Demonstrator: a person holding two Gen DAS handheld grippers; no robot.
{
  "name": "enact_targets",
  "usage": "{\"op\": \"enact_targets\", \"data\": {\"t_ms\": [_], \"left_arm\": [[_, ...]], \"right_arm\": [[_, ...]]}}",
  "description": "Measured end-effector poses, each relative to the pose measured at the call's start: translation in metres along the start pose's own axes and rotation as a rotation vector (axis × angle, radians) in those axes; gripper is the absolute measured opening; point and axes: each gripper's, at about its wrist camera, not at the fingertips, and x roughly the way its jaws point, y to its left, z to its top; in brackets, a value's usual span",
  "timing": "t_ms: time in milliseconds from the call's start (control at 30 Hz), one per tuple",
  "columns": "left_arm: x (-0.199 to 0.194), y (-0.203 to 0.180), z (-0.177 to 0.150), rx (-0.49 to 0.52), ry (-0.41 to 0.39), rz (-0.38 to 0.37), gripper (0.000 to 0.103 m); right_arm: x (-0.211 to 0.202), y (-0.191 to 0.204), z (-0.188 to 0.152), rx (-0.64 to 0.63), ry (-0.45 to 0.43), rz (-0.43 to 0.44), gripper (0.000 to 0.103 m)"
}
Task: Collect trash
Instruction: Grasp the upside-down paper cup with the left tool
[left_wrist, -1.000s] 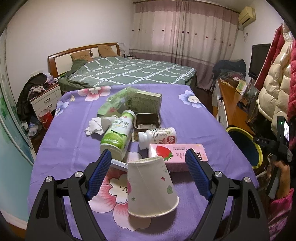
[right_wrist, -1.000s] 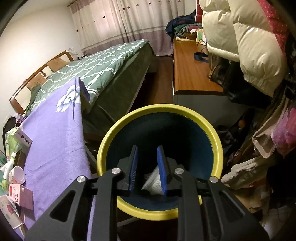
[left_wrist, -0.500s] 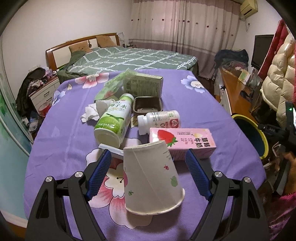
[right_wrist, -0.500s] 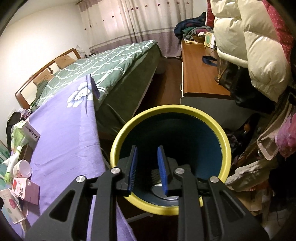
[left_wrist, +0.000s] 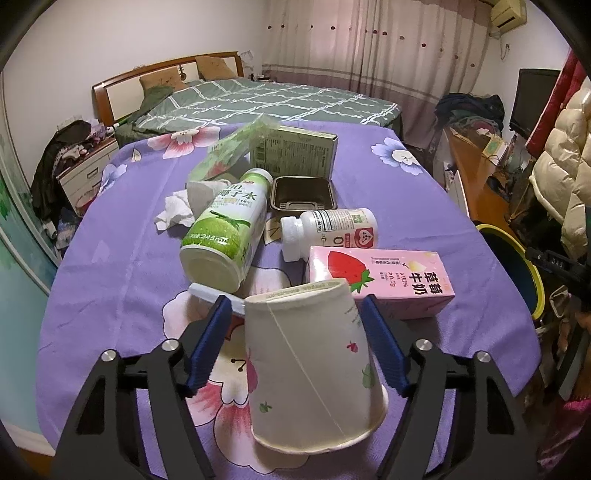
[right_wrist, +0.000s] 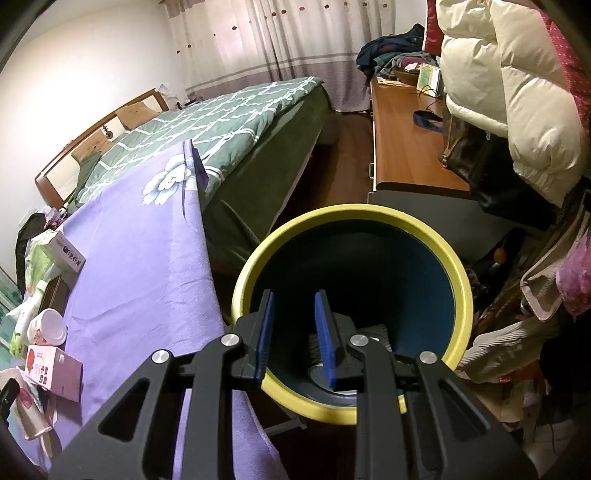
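An upturned, tilted white paper cup (left_wrist: 310, 369) lies on the purple flowered tablecloth (left_wrist: 122, 280). My left gripper (left_wrist: 294, 301) straddles it and its jaws are closing. A gap still shows between the left pad and the cup. Behind it lie a pink strawberry milk carton (left_wrist: 384, 277), a green drink bottle (left_wrist: 225, 236), a white supplement bottle (left_wrist: 332, 232), a brown tray (left_wrist: 303, 194), a green box (left_wrist: 295, 155) and crumpled tissue (left_wrist: 175, 212). My right gripper (right_wrist: 293, 297) hangs over the yellow-rimmed dark bin (right_wrist: 461, 295), its jaws narrowly apart with nothing between them.
The bin (left_wrist: 535, 273) stands on the floor off the table's right edge. A green-quilted bed (left_wrist: 266, 99) lies beyond the table. A wooden desk (right_wrist: 406, 155) and hanging padded coats (right_wrist: 517, 92) crowd the right side. Some trash lies in the bin's bottom.
The left gripper came down and closer over the cup, and its jaws narrowed around it. A white crumpled piece seen between the right fingers a second ago is gone from view.
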Motion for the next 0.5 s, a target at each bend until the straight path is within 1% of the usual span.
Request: {"op": "enact_targets", "data": {"t_ms": [133,500], "left_arm": [[0.000,-0.001,0.000,0.001,0.001,-0.009,0.063],[-0.022,-0.008,0.004,0.025,-0.057,-0.020,0.062]], "right_arm": [[0.000,0.001,-0.001,0.000,0.000,-0.001,0.022],[-0.001,0.001,-0.001,0.001,-0.004,0.002,0.022]]}}
